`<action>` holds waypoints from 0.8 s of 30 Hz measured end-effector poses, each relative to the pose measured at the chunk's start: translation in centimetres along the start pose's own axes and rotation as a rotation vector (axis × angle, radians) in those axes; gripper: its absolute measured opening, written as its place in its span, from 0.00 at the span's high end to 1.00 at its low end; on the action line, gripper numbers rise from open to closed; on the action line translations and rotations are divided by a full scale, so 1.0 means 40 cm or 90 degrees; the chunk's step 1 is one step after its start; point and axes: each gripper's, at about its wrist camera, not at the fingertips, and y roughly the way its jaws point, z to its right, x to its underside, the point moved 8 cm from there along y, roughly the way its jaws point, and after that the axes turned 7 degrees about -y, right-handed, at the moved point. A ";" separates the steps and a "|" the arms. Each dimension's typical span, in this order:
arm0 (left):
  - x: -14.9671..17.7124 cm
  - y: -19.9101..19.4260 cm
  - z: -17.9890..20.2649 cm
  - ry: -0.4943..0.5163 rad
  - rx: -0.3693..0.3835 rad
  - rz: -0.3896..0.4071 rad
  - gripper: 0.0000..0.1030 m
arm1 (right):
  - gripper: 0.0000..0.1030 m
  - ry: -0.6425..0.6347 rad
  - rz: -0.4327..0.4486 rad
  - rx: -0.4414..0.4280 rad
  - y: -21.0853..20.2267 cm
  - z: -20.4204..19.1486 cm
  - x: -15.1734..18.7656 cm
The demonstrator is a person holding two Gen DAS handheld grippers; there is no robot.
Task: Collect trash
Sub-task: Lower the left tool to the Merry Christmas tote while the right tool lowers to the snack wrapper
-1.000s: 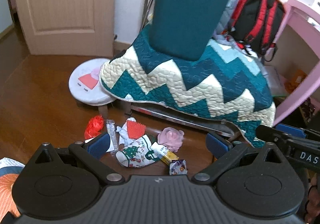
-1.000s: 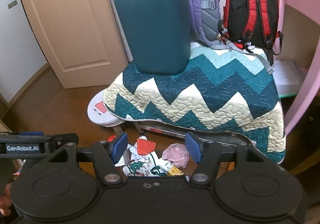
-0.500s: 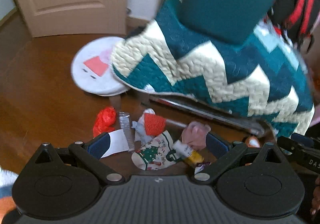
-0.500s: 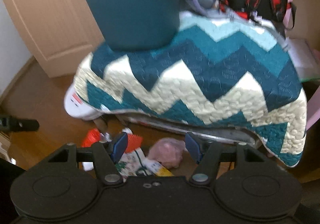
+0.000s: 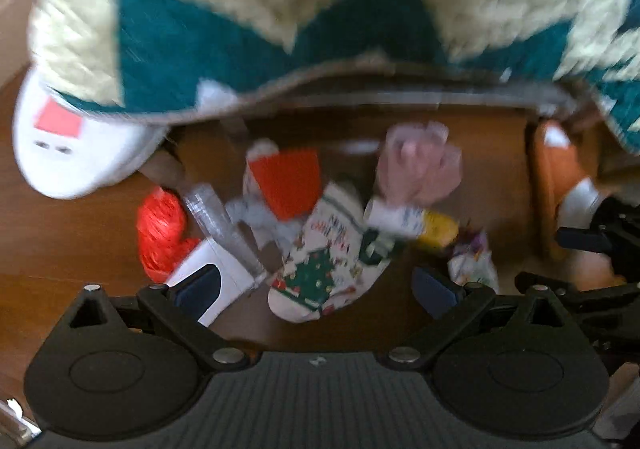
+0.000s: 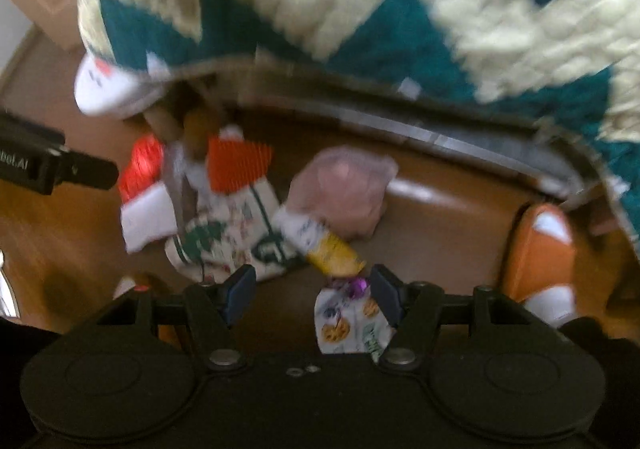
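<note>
While both views are blurring, I'm holding my left gripper [image 5: 316,289] and right gripper [image 6: 312,289] low, jaws spread wide, over the trash pile [image 5: 320,225] lying on the wooden floor [image 5: 60,249] beneath the quilt [image 5: 240,29]; a crumpled cookie wrapper [image 6: 352,325] is sitting between my right fingers.

Glossy wood floor [image 5: 80,249], puffy quilted cloth blanket [image 6: 400,9], crinkled red plastic bag [image 5: 160,229], printed paper wrapper [image 6: 348,325].

left gripper [image 5: 316,291]: jaws wide apart | right gripper [image 6: 310,289]: jaws apart
</note>
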 end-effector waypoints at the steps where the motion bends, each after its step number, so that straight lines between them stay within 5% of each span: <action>1: 0.003 0.039 -0.004 0.005 -0.003 -0.019 0.01 | 0.38 -0.006 -0.019 0.004 0.039 -0.005 0.012; 11: 0.031 0.336 -0.004 0.083 -0.027 -0.112 0.01 | 0.38 0.010 -0.163 0.054 0.309 0.025 0.132; 24: 0.067 0.515 0.011 0.180 -0.084 -0.121 0.01 | 0.41 0.054 -0.210 0.110 0.442 0.031 0.162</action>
